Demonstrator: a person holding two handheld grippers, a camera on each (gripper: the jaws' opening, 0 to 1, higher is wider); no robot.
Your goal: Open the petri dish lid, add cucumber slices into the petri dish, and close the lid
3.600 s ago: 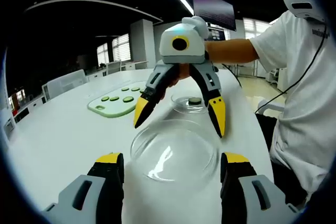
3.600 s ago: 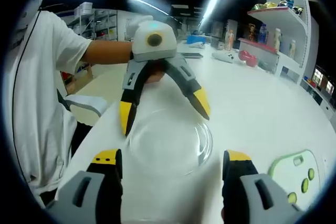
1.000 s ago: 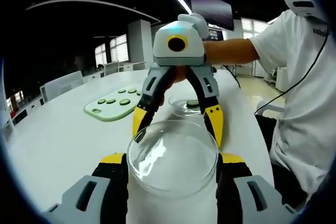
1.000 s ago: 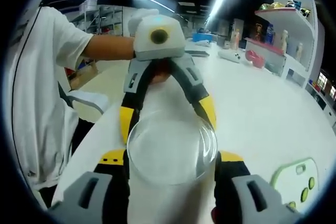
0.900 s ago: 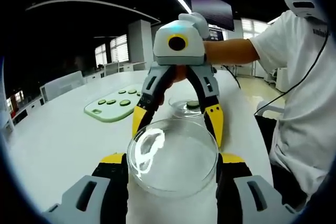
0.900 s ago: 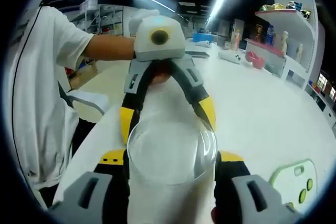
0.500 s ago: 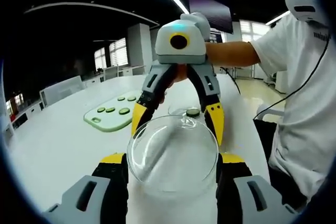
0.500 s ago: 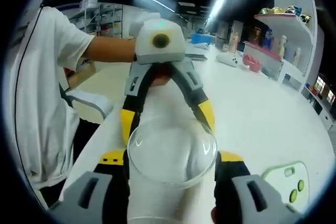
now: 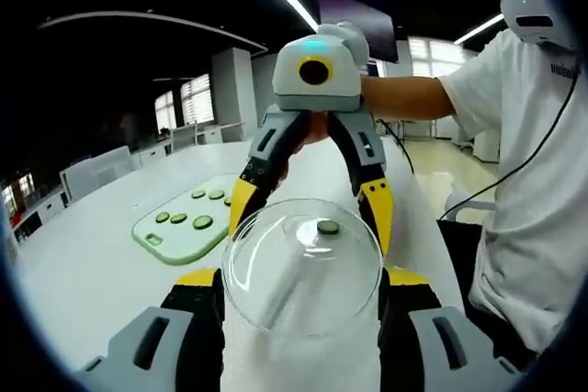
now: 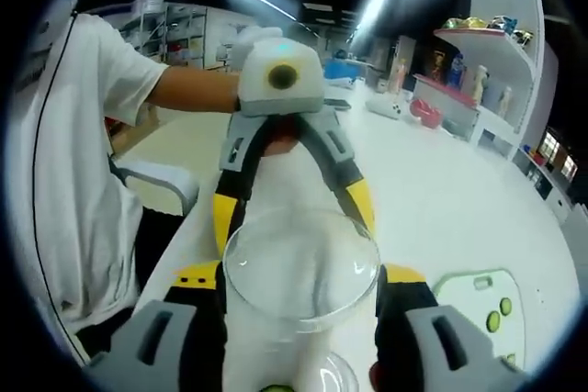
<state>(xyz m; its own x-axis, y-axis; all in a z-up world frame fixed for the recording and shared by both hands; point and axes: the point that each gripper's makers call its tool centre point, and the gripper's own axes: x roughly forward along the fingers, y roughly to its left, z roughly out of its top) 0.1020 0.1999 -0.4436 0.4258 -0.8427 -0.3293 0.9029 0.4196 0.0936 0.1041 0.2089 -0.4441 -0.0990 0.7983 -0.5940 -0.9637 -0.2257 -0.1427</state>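
The clear petri dish lid [image 9: 303, 266] covers both gripper's jaw tips where they meet its rim, so contact there cannot be judged exactly. Through the lid a cucumber slice [image 9: 327, 227] shows — the dish beneath it is too faint to trace. In the right gripper view the petri dish [image 10: 333, 372] and a green slice [image 10: 274, 388] are cut off by the bottom edge — the cutting board [image 10: 484, 316] runs out at the right.

Lid [image 9: 303, 268] sitting btwn left gripper [image 9: 299, 296] and right gripper [image 9: 308, 213], above table [image 9: 92, 263]. Dish w/ slice [image 9: 327, 227] lying beyond, under it. Board [image 9: 188, 227] lying off to left.
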